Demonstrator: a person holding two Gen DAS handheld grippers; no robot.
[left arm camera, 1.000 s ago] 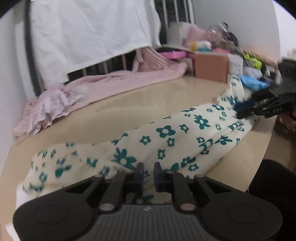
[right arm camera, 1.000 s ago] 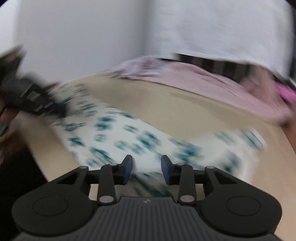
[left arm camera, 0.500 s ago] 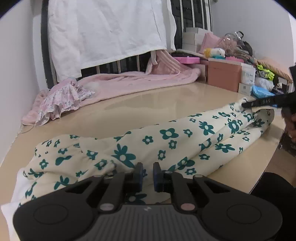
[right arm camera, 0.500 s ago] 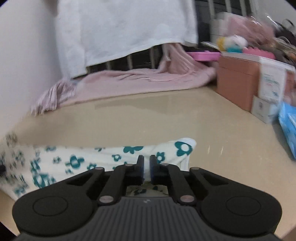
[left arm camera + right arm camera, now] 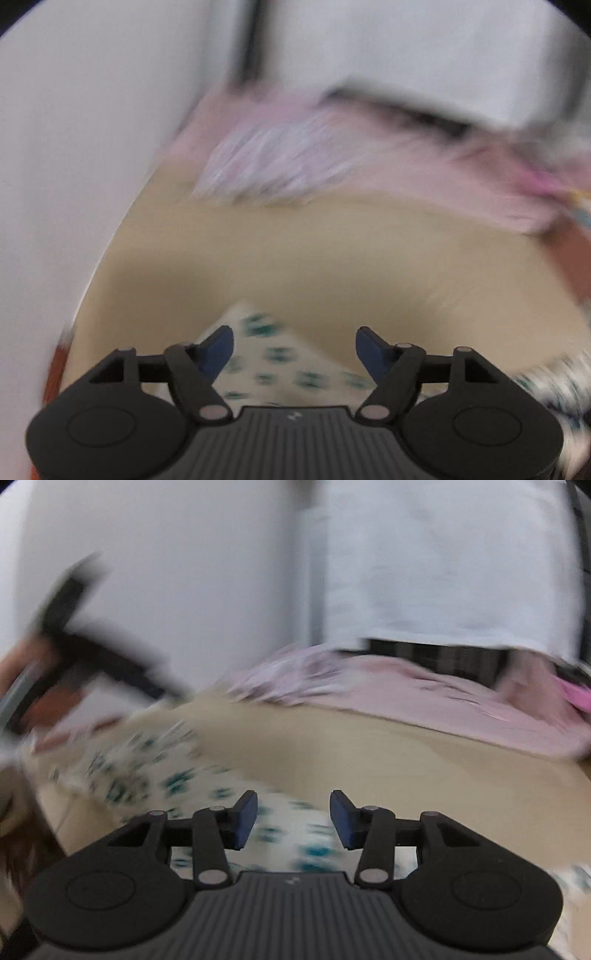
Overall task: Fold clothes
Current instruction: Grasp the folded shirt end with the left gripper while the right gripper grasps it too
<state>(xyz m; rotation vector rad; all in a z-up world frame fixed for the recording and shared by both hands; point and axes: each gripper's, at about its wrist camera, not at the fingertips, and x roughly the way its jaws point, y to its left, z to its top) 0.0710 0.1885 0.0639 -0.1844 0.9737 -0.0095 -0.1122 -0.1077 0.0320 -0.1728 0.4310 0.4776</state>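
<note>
A cream garment with teal flowers (image 5: 273, 354) lies on the beige table (image 5: 314, 258). In the blurred left wrist view a folded corner of it pokes up under my left gripper (image 5: 294, 349), whose jaws are opening wide, pads clear of the cloth. In the right wrist view the same garment (image 5: 155, 771) stretches from the left edge to beneath my right gripper (image 5: 293, 819), whose jaws are opening too, with the cloth lying below the gap and not pinched. The left gripper's dark body (image 5: 88, 642), held by a hand, shows blurred at the far left there.
Pink clothes (image 5: 424, 701) are heaped along the table's back edge, with a lilac ruffled piece (image 5: 280, 158) among them. A white sheet (image 5: 443, 572) hangs over dark rails behind. A white wall stands on the left. Bare beige tabletop lies between the floral garment and the pink heap.
Both grippers were shut on the floral garment half a second ago; both now stand apart and have let it go. Both views have swung left and are motion-blurred.
</note>
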